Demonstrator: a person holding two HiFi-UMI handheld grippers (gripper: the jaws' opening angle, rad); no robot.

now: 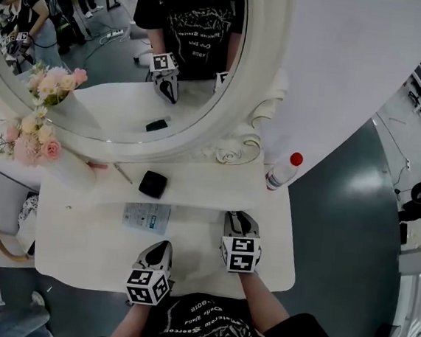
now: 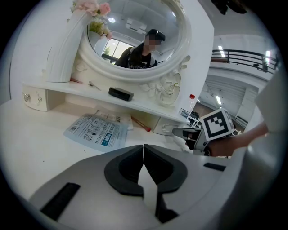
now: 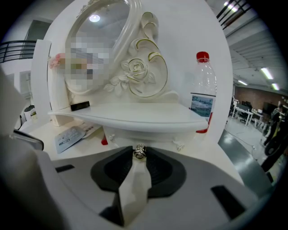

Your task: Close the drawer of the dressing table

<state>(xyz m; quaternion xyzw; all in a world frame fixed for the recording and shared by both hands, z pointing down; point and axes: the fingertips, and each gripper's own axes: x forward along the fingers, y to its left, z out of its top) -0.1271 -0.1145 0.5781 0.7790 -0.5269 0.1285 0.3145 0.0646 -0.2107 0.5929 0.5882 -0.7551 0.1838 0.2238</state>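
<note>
My right fingers (image 3: 158, 170) are pinching the drawer's (image 3: 148, 136) tiny knob (image 3: 140, 152), my left fingers (image 2: 129, 170) are sitting closed and empty, and pushing crooked could be making the knob slip out.

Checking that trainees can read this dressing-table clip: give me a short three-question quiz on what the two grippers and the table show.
1. True or false: the left gripper has its jaws together with nothing between them.
2. The right gripper has its jaws closed on: A a black case; B the drawer knob; C the flowers.
3. Fill in: the bottle has a ___ cap.
Key: 1 true; 2 B; 3 red.
</note>
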